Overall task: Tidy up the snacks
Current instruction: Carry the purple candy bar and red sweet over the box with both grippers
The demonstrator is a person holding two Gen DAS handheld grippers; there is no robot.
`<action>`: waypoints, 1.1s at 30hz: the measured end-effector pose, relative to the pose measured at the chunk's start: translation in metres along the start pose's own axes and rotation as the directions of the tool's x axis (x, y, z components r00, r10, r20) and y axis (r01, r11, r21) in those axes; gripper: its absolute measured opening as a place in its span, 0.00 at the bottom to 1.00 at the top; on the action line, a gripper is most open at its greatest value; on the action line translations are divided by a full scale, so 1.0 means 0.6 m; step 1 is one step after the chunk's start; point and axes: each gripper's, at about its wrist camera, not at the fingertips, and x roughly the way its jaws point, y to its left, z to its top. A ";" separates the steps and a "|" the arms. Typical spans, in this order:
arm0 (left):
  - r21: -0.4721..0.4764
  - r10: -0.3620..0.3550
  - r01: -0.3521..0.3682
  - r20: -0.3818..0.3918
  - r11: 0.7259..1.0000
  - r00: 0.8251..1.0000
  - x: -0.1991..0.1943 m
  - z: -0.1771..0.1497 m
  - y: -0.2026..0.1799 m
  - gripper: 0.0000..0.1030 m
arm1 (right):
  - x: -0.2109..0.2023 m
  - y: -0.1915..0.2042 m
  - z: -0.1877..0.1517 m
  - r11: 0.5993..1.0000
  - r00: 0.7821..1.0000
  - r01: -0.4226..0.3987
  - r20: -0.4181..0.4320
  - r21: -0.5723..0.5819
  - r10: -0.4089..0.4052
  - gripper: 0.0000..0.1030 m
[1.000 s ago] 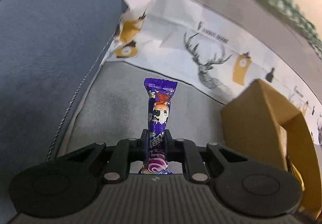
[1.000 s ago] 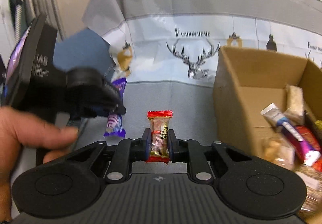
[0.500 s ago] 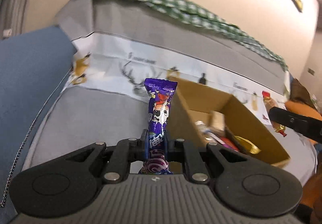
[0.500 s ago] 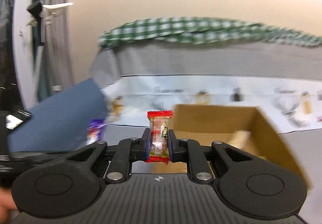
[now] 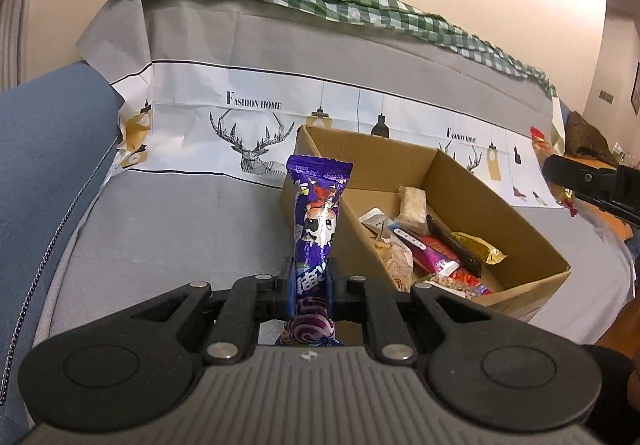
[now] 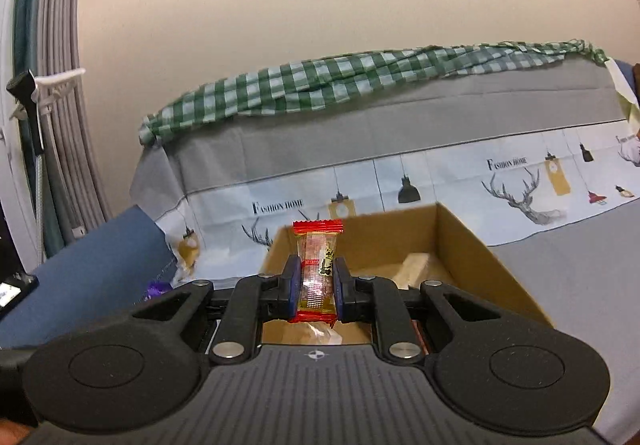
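Note:
My left gripper [image 5: 310, 281] is shut on a purple snack packet [image 5: 318, 213] that stands upright between the pads, above the grey sofa seat and just left of an open cardboard box [image 5: 496, 201]. Several wrapped snacks [image 5: 424, 245] lie inside that box. In the right wrist view, my right gripper [image 6: 316, 285] is shut on a small red-edged clear candy packet [image 6: 318, 265], held over the near end of the cardboard box [image 6: 472, 245]. The right gripper's black body [image 5: 588, 181] shows at the right edge of the left wrist view.
The box sits on a sofa draped with a grey and white deer-print cover [image 5: 248, 125]. A green checked cloth [image 6: 360, 81] lies along the backrest. A blue armrest [image 5: 44, 149] rises at the left, with curtains [image 6: 52, 125] beyond it.
Both grippers rose and swung from low over the seat toward the box, each keeping its packet. The left view now looks into the box; the right gripper has closed in over its near end.

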 end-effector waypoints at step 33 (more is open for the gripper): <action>-0.003 -0.002 0.001 -0.031 1.000 1.000 0.012 0.066 -0.044 0.15 | 0.069 -0.038 0.005 0.999 1.000 -0.005 0.012 0.037 0.004 0.17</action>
